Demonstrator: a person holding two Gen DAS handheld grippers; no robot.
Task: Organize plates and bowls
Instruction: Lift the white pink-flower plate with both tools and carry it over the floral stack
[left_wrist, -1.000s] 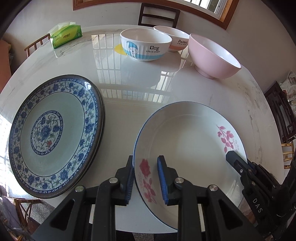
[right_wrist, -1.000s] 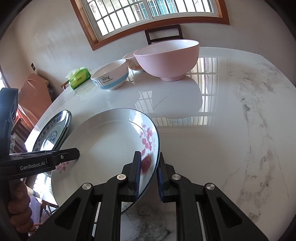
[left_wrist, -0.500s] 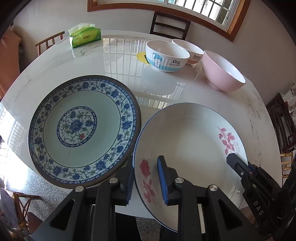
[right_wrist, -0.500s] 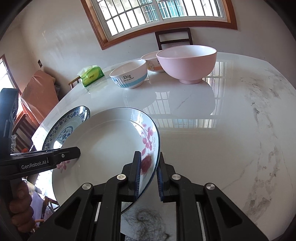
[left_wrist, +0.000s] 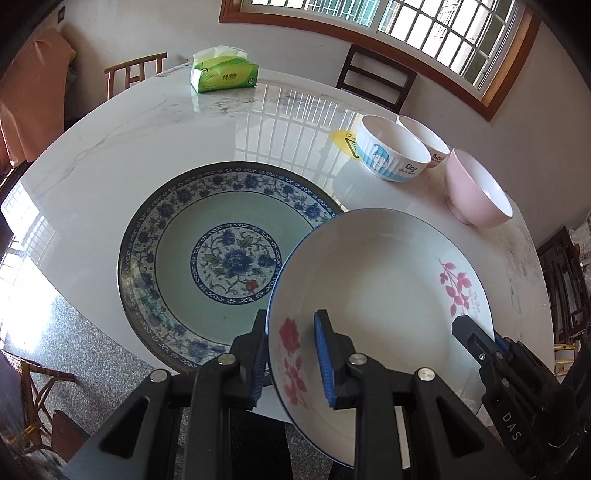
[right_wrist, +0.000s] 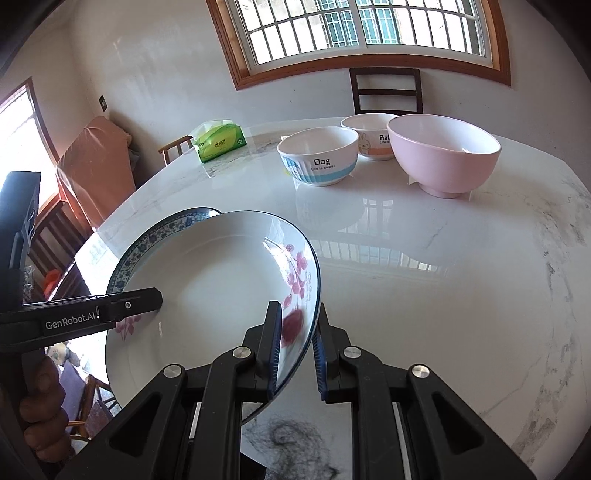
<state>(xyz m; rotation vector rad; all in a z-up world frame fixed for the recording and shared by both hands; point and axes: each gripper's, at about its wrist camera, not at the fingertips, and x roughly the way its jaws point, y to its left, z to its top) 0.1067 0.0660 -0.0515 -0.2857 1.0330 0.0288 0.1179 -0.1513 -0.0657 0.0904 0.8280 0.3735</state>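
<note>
A white plate with red flowers is held off the table by both grippers. My left gripper is shut on its near-left rim. My right gripper is shut on its right rim and shows in the left wrist view. The white plate partly overlaps a blue-patterned plate lying on the table, whose rim shows in the right wrist view. Three bowls stand at the back right: a white "Dog" bowl, a "Rabbit" bowl and a pink bowl.
The round white marble table carries a green tissue pack at the far side. Wooden chairs stand around the table. The table's near edge runs just below the blue plate.
Both grippers have carried the white plate up and to the left. It now overlaps the blue plate's right side. Both grips are unchanged.
</note>
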